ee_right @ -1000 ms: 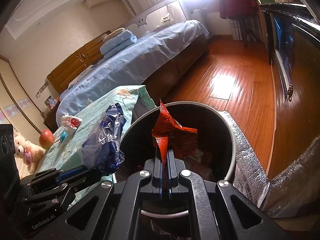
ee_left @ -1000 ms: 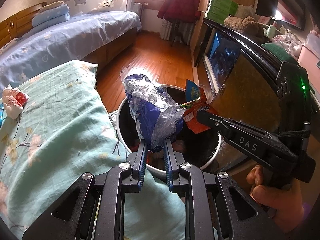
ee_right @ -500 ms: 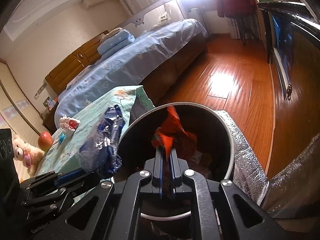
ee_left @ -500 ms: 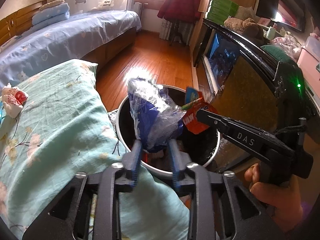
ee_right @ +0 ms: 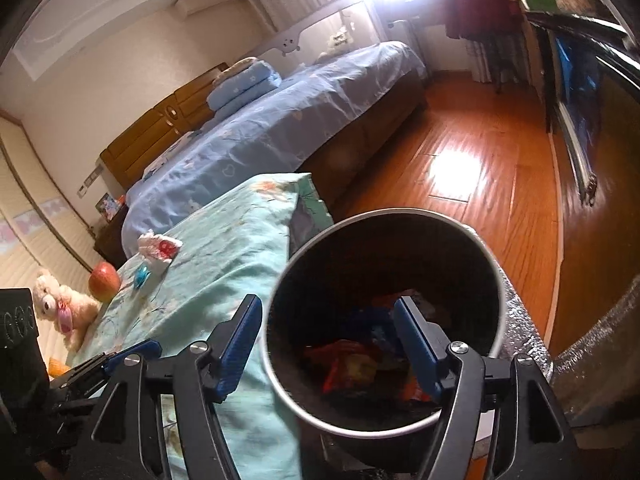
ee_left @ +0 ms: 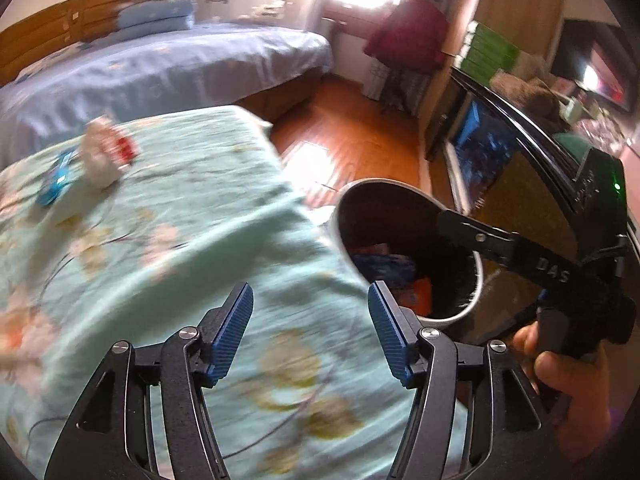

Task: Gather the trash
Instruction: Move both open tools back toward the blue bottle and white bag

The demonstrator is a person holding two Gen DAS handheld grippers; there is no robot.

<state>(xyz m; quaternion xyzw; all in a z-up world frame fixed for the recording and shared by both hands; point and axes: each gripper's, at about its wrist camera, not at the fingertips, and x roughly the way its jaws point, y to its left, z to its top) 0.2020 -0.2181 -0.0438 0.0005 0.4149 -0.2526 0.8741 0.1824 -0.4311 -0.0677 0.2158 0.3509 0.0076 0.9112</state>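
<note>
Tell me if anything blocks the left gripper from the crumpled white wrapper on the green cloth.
Nothing visible does. The left gripper, jaws opening and empty, faces bare green cloth up to the crumpled white wrapper; a blue item lies beside it.

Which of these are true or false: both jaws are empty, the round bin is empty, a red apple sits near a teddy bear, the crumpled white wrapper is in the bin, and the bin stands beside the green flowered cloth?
1. Both sets of jaws hold nothing. True: the left gripper and right gripper are opening, with nothing between them.
2. The round dark metal-rimmed bin is empty. False: red and blue wrappers lie inside.
3. A red apple sits near a cream teddy bear. True.
4. The crumpled white wrapper is in the bin. False: it lies on the green flowered cloth.
5. The bin stands beside that cloth. True.
</note>
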